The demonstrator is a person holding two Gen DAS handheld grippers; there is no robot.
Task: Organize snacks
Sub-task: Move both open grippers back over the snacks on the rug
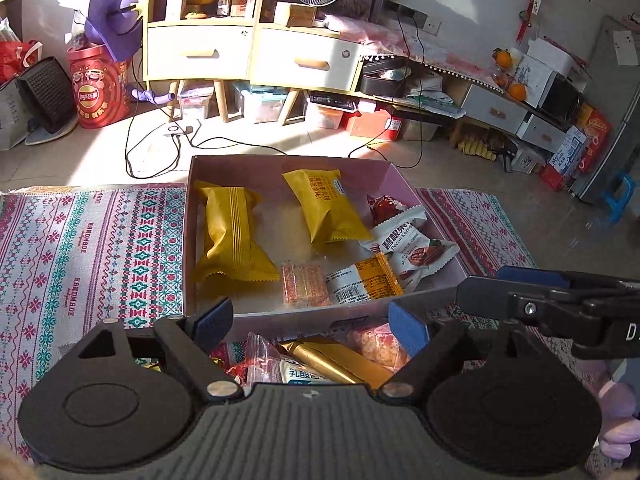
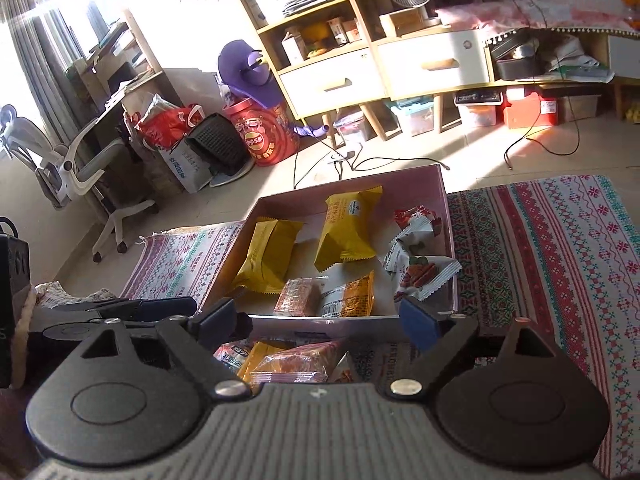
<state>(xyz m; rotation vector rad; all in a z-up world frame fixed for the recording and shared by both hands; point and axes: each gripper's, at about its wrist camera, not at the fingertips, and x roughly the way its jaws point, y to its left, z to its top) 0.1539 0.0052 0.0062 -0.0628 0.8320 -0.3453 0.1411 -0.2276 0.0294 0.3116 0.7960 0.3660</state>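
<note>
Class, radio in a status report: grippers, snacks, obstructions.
Left gripper and right gripper open, empty. Seven snacks in pink box; loose pile waits beneath. Nothing blocking.

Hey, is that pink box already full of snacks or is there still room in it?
Partly filled: the pink box holds several packets, with bare floor showing between them.

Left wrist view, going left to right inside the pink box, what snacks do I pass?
Yellow pack lying lengthwise → clear-wrapped reddish bar → tilted yellow pack → orange-and-white packet → white pecan kernel packs, all inside the pink box.
</note>
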